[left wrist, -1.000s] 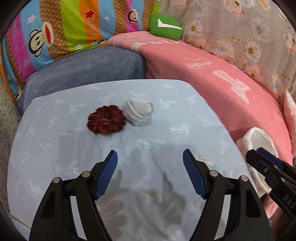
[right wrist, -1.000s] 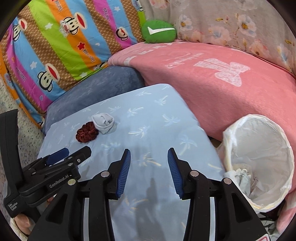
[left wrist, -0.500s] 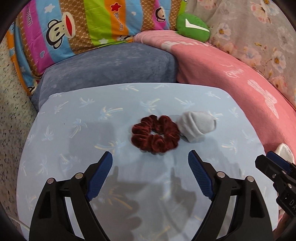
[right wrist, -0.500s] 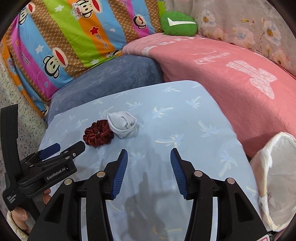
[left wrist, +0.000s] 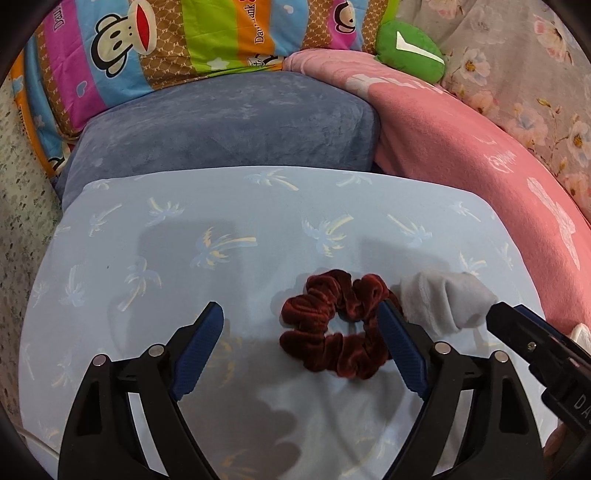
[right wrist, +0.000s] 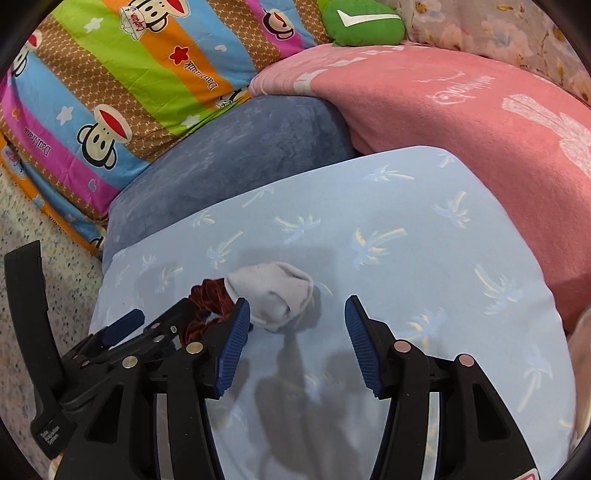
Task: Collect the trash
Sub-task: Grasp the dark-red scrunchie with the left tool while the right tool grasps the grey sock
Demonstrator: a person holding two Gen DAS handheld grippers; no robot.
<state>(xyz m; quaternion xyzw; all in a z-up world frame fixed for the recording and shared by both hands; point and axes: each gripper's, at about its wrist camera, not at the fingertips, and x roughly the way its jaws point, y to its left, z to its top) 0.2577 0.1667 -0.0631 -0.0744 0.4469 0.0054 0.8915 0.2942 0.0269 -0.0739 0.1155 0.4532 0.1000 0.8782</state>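
A dark red velvet scrunchie (left wrist: 334, 326) lies on the light blue palm-print cushion (left wrist: 229, 236), touching a balled grey sock (left wrist: 448, 299) on its right. My left gripper (left wrist: 301, 345) is open and low over the cushion; the scrunchie lies between its pads, hard by the right one, with no squeeze. The right gripper (right wrist: 297, 332) has its jaws opening. The grey sock (right wrist: 275, 295) lies just ahead of its left pad, partly between the pads, unpressed. The scrunchie (right wrist: 207, 299) shows behind the left gripper's finger in the right wrist view.
A blue-grey pillow (left wrist: 229, 122) backs the cushion, with a striped monkey-print quilt (left wrist: 147, 40) behind it. A pink blanket (right wrist: 461, 110) rises on the right, a green plush (right wrist: 364, 22) at its top. Speckled floor (right wrist: 37, 236) runs on the left. A sliver of white bin liner (left wrist: 580, 334) shows beside the right gripper.
Both grippers moved left and down toward the scrunchie and sock, which now lie by the pads. The white bin slid out of the right wrist view. The right gripper's jaws widened.
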